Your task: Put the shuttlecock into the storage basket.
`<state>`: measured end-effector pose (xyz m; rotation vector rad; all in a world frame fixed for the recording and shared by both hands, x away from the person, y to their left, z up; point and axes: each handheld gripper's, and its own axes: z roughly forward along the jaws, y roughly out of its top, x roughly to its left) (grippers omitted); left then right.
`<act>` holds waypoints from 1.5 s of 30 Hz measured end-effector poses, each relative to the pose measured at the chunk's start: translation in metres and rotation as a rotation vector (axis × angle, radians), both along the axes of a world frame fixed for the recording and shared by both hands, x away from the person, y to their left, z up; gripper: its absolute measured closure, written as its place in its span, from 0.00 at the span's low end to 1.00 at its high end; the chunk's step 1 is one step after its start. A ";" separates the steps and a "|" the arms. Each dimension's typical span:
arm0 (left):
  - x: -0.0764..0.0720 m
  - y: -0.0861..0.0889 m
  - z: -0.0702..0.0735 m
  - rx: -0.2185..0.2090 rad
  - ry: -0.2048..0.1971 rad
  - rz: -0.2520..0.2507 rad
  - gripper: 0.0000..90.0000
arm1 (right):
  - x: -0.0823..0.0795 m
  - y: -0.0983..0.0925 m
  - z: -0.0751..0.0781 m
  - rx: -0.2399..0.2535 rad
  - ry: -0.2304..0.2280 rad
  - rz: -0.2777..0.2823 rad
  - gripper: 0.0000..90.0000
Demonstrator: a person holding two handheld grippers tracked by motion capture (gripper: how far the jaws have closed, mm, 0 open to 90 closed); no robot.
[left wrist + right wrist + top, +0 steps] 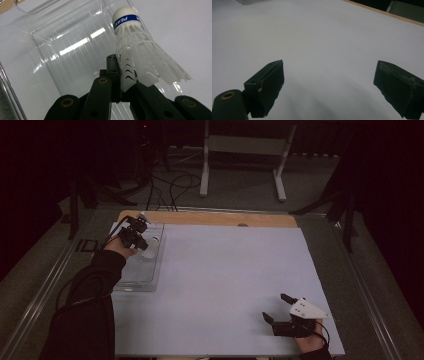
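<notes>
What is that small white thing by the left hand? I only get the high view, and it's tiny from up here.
Observer: A white plastic shuttlecock. The left gripper view shows a blue band with lettering around its rounded cap.
Operator: Is it lying loose or being held?
Observer: Held. The left gripper is shut on the edge of its skirt, cap pointing away from the jaws.
Operator: And what's beneath it?
Observer: A clear plastic tray, with ceiling lights reflected in its ribbed bottom.
Operator: Does the other hand have anything?
Observer: No. The right gripper has its jaws wide apart, with bare white tabletop between them.
</notes>
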<state>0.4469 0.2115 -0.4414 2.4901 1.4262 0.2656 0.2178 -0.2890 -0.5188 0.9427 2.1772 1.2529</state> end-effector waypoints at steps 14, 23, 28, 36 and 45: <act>0.000 0.001 -0.013 -0.004 0.021 -0.006 0.99 | 0.000 0.000 0.000 -0.001 0.003 -0.001 0.11; 0.001 -0.001 -0.023 0.011 0.076 -0.015 0.98 | 0.000 0.000 0.000 -0.003 0.005 -0.001 0.11; 0.001 -0.004 -0.026 0.028 0.100 -0.022 0.98 | 0.000 0.000 0.000 -0.003 0.006 -0.001 0.11; 0.002 -0.006 -0.031 0.048 0.138 -0.013 0.95 | 0.000 0.000 0.000 -0.003 0.006 0.001 0.11; -0.003 -0.010 -0.029 0.076 0.160 -0.031 0.74 | 0.000 0.000 0.000 -0.004 0.009 -0.002 0.11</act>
